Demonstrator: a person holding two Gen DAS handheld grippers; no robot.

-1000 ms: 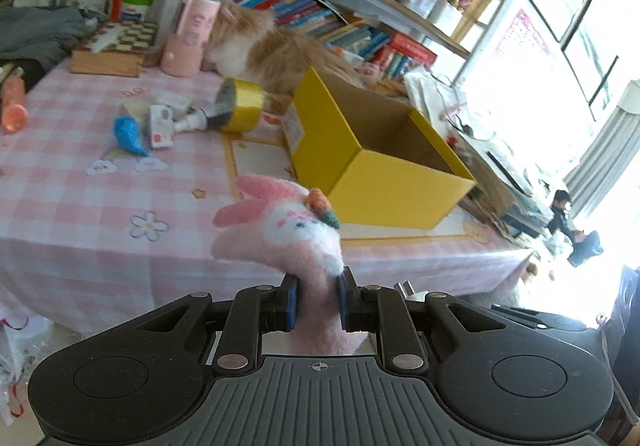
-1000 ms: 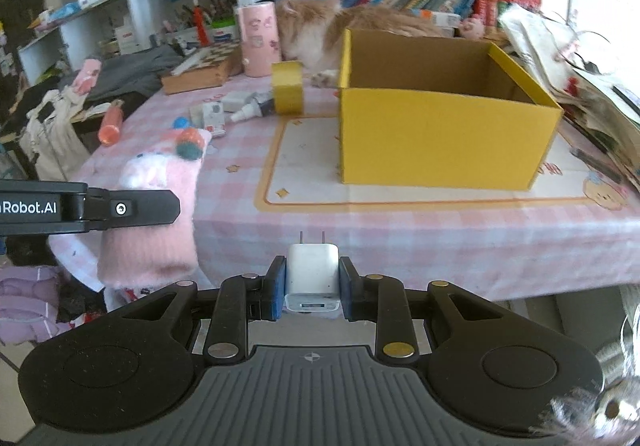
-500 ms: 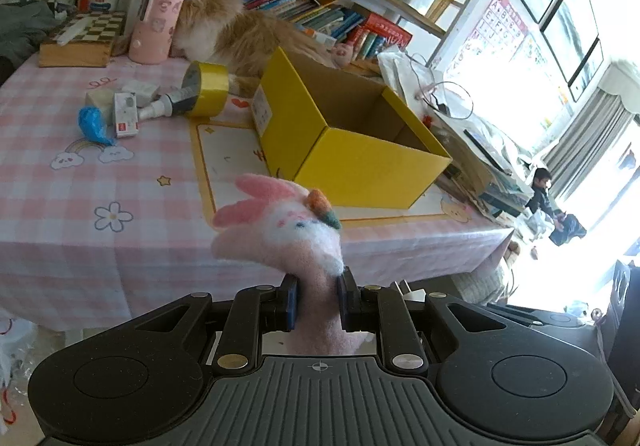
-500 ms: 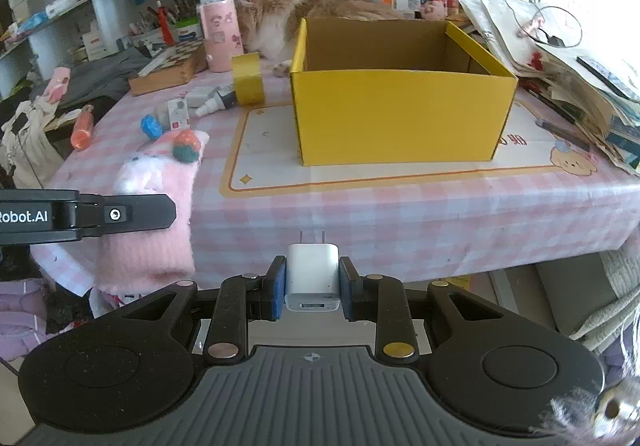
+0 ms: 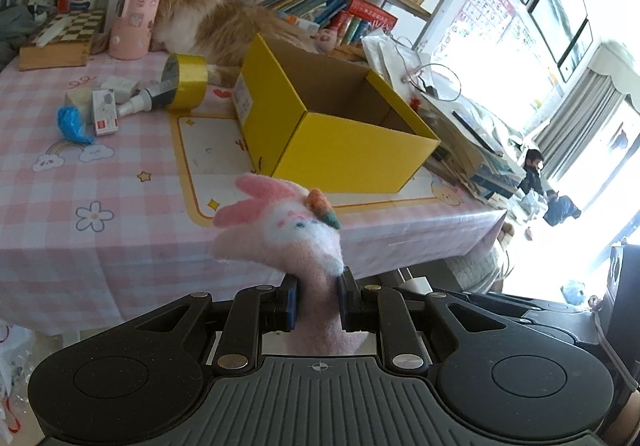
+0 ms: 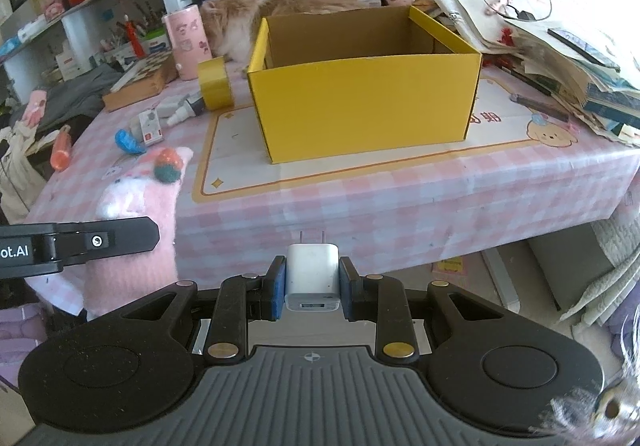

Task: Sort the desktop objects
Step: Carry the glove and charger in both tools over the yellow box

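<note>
Left wrist view: jaws clamp a fuzzy pink bunny toy (image 5: 288,234); right jaws clamp a white charger (image 6: 311,275).

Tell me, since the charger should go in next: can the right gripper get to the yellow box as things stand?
Probably yes. The right gripper, its jaws shut on the white charger, faces the yellow box across bare tablecloth. The box top is open and nothing stands between them.
</note>
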